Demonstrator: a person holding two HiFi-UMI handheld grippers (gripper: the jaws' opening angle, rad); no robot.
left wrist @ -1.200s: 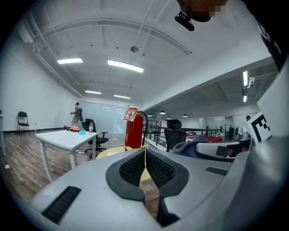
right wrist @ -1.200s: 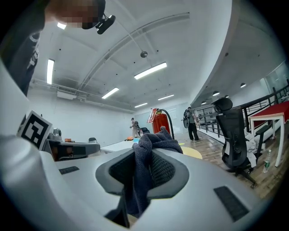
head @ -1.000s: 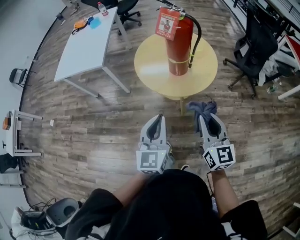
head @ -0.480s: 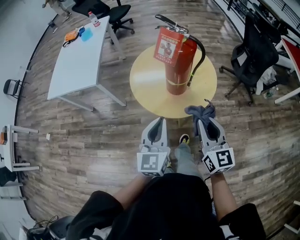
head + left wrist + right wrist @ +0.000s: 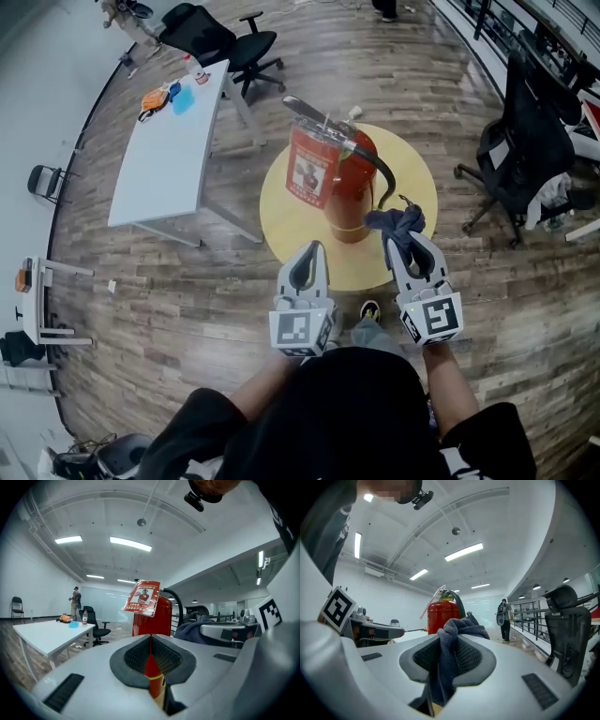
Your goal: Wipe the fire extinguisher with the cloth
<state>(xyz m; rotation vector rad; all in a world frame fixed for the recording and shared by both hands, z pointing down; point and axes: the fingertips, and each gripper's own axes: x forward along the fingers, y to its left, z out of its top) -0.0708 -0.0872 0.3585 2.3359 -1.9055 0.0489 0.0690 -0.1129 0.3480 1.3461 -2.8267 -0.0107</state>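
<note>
Right tool (image 5: 396,236) is clamped tight on the dark blue bunched cloth (image 5: 395,219). The wad pokes out past its tips, just short of the red steel fire extinguisher (image 5: 345,178), which stands upright on the round yellow counter (image 5: 419,180). Left tool (image 5: 315,249) is pinched together on nothing, hovering at the counter's near edge. No contact yet, by my read. The smart play is to press the wad flat against the cylinder and stroke down lightly. Steer clear of the black hose (image 5: 380,172) and the hanging red tag (image 5: 307,173), because a hard shove could tip the cylinder.
</note>
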